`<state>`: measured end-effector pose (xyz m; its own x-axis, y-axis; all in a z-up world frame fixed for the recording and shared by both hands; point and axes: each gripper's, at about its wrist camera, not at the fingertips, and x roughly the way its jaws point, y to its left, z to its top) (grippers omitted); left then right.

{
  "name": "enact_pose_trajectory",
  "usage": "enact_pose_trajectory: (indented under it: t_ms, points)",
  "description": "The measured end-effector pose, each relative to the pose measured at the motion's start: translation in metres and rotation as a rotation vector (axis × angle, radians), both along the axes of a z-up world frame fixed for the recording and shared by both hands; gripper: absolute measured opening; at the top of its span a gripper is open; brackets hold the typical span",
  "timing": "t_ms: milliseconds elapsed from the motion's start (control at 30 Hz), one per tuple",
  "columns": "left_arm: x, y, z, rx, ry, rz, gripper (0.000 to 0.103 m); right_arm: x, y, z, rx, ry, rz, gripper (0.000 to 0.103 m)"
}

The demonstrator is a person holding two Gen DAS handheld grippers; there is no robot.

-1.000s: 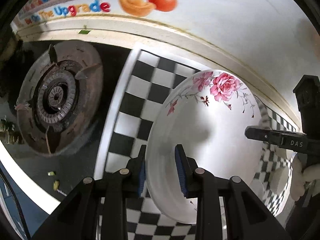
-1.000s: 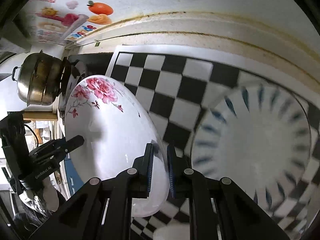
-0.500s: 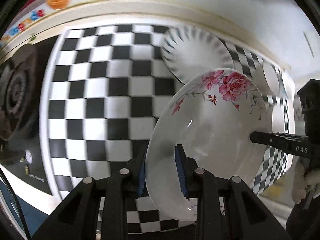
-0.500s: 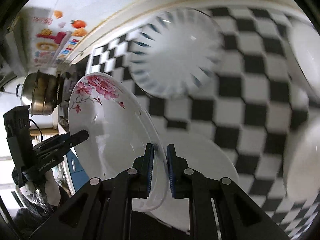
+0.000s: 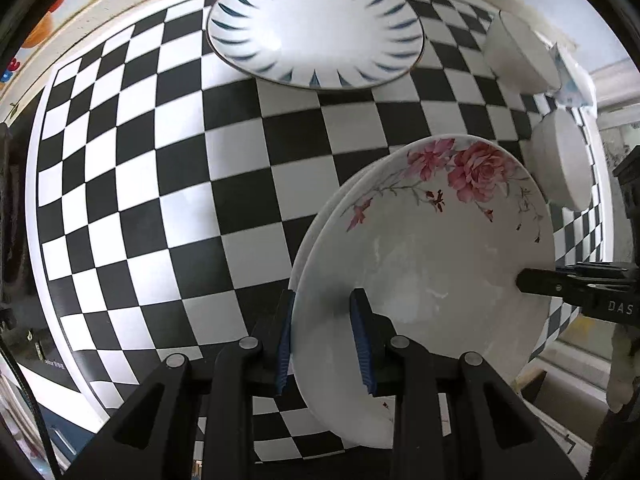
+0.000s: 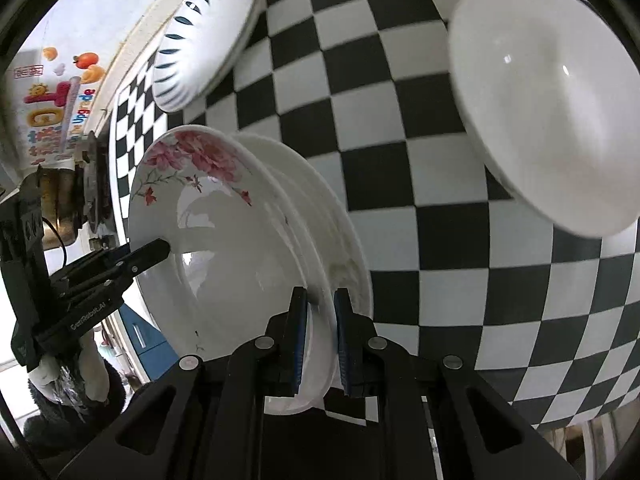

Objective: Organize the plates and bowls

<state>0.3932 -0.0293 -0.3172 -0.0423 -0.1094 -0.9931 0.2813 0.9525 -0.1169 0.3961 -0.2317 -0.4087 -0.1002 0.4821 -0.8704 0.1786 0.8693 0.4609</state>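
left gripper (image 5: 324,340): clamped on rim of rose-print plate (image 5: 432,272)
right gripper (image 6: 320,340): clamped on opposite rim
rose-print plate: directly over plain white plate (image 6: 344,248), on checkered mat (image 5: 160,200)
blue-petal plate (image 5: 316,24): beyond rose-print plate, well apart

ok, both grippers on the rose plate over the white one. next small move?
Probably lower it straight down. Both the left gripper and right gripper pinch the rose plate, which sits directly over the plain white plate, apparently not yet fully nested.
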Motion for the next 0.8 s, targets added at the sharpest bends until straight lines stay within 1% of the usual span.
enact_pose_trajectory:
  t_ms: [267,367,533,633,800]
  points:
    - [-0.002,-0.016,-0.004,0.104,-0.045,-0.058,0.025,-0.005,0.006,-0.013,-0.016,0.013,0.023,0.015]
    - [-0.002,-0.021,-0.008,0.134,-0.046,-0.062,0.025,0.0,0.016,-0.012,-0.035,0.015,0.041,0.015]
    - [-0.006,-0.024,-0.012,0.144,-0.04,-0.063,0.025,0.008,0.022,-0.011,-0.059,0.034,0.053,0.015]
    - [-0.014,-0.027,-0.015,0.153,-0.045,-0.066,0.025,0.011,0.026,-0.01,-0.063,0.052,0.063,0.018]
    - [-0.014,-0.03,-0.015,0.135,-0.036,-0.048,0.025,0.017,0.033,-0.011,-0.085,0.081,0.078,0.02]
